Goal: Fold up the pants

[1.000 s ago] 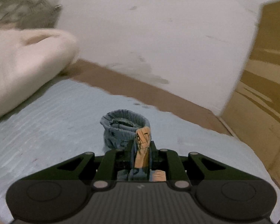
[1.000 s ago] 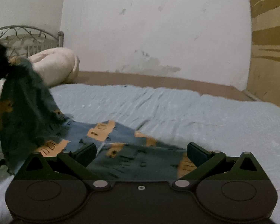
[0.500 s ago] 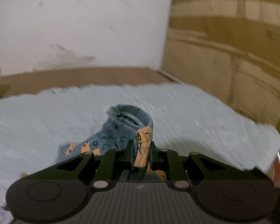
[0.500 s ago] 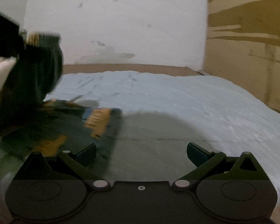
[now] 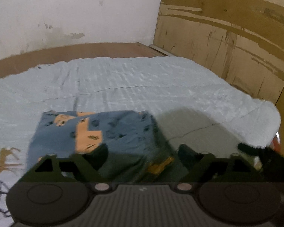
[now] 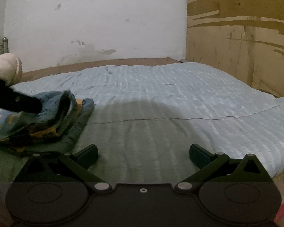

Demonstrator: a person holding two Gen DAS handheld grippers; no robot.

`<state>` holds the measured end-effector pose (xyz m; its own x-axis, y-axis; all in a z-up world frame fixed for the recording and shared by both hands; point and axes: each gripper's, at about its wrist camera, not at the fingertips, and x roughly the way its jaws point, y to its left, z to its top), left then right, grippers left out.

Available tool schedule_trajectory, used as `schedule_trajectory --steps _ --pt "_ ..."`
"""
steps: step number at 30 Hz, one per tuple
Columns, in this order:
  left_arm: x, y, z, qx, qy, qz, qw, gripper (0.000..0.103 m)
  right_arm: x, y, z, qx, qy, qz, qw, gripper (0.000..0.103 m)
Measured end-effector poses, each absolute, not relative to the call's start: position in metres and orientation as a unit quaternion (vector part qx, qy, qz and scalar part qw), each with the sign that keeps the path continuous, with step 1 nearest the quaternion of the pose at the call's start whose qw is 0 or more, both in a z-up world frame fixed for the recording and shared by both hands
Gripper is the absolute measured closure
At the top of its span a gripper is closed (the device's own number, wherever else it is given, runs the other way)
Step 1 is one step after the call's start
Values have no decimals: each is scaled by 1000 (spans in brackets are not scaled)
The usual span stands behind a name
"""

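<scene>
The blue pants (image 5: 111,130) with orange patches lie folded in a flat stack on the light blue bedsheet (image 5: 142,87). My left gripper (image 5: 143,152) hangs low over the stack's near edge. Its jaws are opening and stand wide apart, with cloth lying between them and neither pad pressing on it. In the right wrist view the pants (image 6: 53,117) lie at the left, and a dark finger of the left gripper (image 6: 15,100) rests across their top fold. My right gripper (image 6: 143,151) is open over bare sheet to the right of the pants, with nothing between its fingers.
A white wall (image 6: 96,22) runs behind the bed, and a brown bed edge (image 5: 66,54) lies below it. Cardboard panels (image 5: 227,37) stand along the right side. A cream cushion (image 6: 5,68) and a metal headboard (image 6: 4,43) are at the far left. The sheet's right edge (image 5: 270,124) drops off.
The left gripper's jaws have gone from shut on a bunched fold of the pants to wide apart, and the pants now lie flat. The right gripper has slid right onto bare sheet.
</scene>
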<state>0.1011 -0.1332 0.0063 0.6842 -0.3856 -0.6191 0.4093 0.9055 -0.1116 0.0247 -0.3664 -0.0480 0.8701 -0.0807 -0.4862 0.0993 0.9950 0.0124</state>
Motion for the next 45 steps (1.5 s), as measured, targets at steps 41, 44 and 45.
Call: schedule_trajectory --steps 41,44,45 --pt "61 -149 -3 137 307 -238 911 102 117 -340 -1 181 268 153 934 94" --pt "64 -151 -12 137 324 -239 905 102 116 -338 -9 165 287 139 933 92" --pt "65 -150 -15 134 328 -240 904 101 116 -338 -14 161 294 134 933 91"
